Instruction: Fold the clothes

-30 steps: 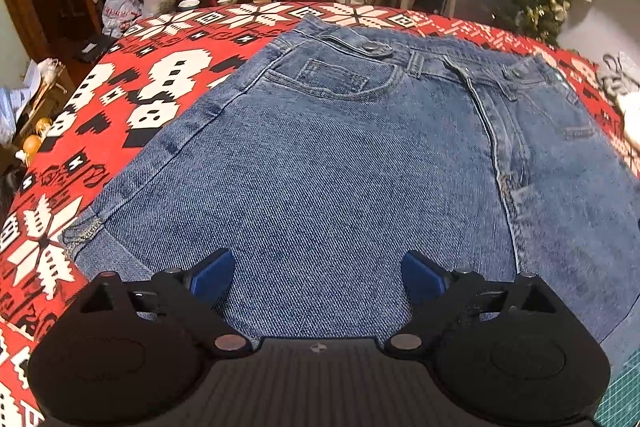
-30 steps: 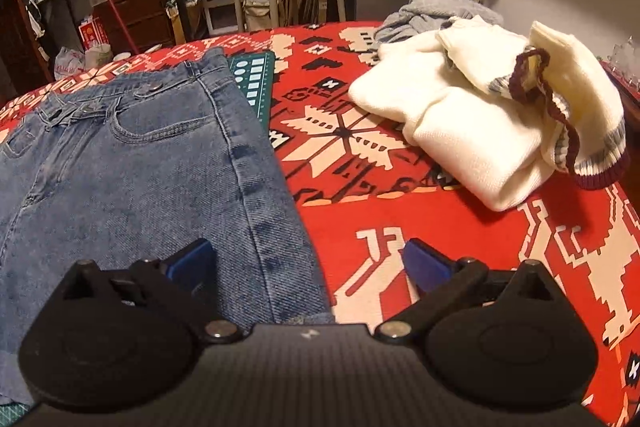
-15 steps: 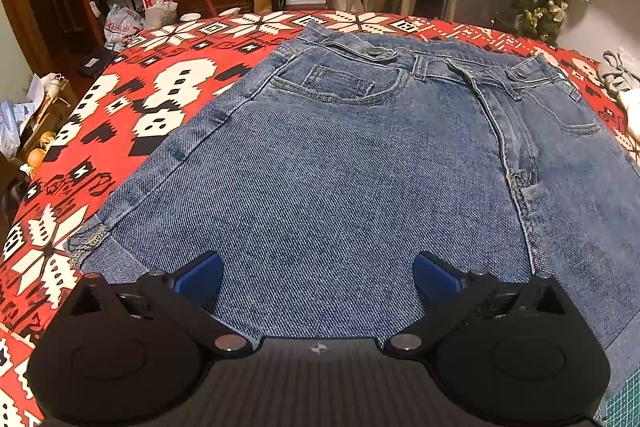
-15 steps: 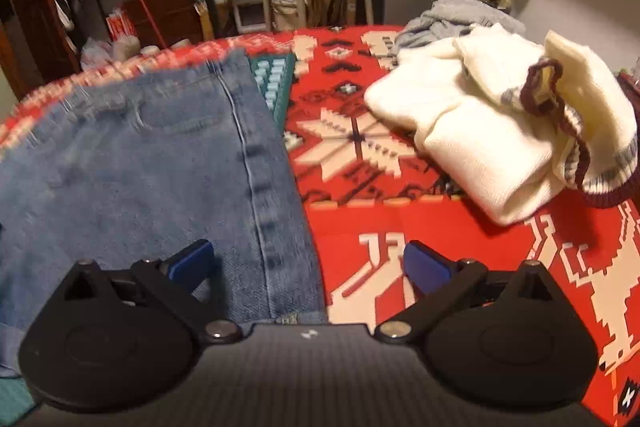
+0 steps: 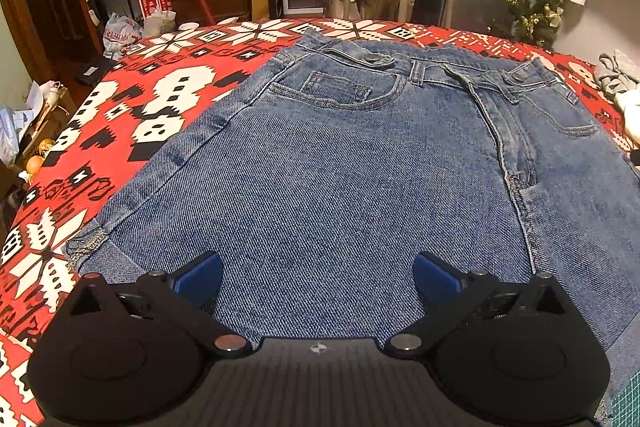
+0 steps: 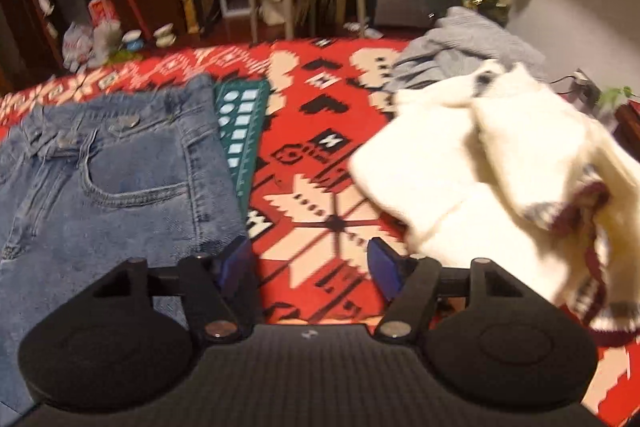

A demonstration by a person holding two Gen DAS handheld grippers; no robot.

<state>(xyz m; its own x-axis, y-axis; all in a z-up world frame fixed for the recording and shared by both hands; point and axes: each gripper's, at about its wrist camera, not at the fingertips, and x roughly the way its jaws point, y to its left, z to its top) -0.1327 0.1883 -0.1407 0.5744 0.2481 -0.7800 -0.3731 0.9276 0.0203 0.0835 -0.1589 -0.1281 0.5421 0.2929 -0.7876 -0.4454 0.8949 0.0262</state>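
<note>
The red-and-white patterned blanket point(image 5: 132, 131) covered the whole work surface, w/ a green cutting mat point(image 6: 240, 131) peeking out from under the jeans' right side. The blue jeans point(image 5: 340, 179) lay spread flat across the middle, front up, waistband at the far edge; a hem point(image 5: 86, 243) showed at the near left, lying on top of the denim, so the legs looked doubled back toward the waist, prob. one fold in, though the near edge was hidden by the gripper body. Flat & centred like that, they sat within reach of both tools.

To the right, well apart from the jeans, a cream sweater w/ maroon trim point(image 6: 500, 179) sat crumpled, a grey garment point(image 6: 460, 43) behind it, both apparently a pile waiting or set aside; can't tell which.

Left gripper point(image 5: 318, 273) hovered over the near denim, jaws spread wide, holding nothing. Right gripper point(image 6: 310, 263) also held nothing, jaws apart but narrower, its left pad at the jeans' right side seam point(image 6: 200, 187), the gap over bare blanket. That view was motion-blurred.
</note>
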